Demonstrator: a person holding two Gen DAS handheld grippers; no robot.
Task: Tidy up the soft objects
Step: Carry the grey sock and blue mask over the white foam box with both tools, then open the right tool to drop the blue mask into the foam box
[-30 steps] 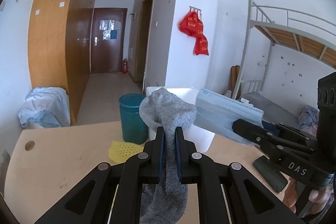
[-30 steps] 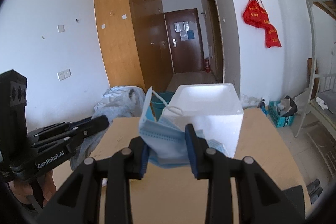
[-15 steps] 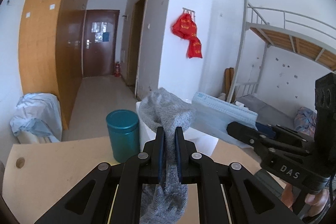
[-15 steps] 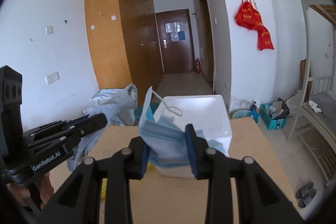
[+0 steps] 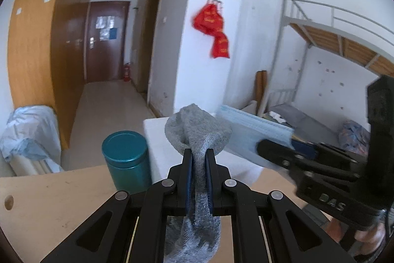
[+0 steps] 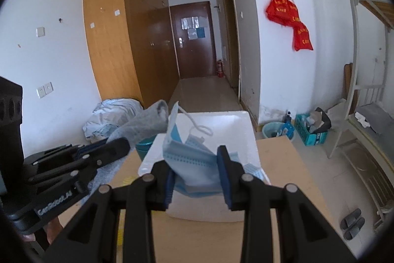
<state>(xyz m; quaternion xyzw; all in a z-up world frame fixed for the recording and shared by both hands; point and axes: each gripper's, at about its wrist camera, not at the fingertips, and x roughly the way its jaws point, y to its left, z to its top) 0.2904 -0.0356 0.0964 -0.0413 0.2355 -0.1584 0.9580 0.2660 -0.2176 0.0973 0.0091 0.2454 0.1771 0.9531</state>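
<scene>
My left gripper (image 5: 199, 152) is shut on a grey sock (image 5: 197, 130), which bunches above the jaws and hangs below them. My right gripper (image 6: 195, 159) is shut on a bundle of light blue face masks (image 6: 189, 152), one ear loop sticking up. A white foam box (image 6: 221, 122) stands open on the wooden table (image 6: 278, 162) just beyond both grippers. In the left wrist view the masks (image 5: 256, 130) and the right gripper (image 5: 273, 147) are at the right, over the box (image 5: 157, 139). The right wrist view has the sock (image 6: 145, 120) and the left gripper (image 6: 118, 144) at its left.
A teal lidded canister (image 5: 126, 159) stands on the table left of the box. A hand (image 5: 369, 236) holds the right gripper's handle. Beyond the table are a bundle of pale bedding (image 5: 29, 134) on the floor, a corridor with a brown door, and a bunk bed (image 5: 332, 28) at the right.
Both grippers have moved forward towards the foam box with the sock and masks still held. The yellow mesh thing seen by the canister a second ago is out of view.
</scene>
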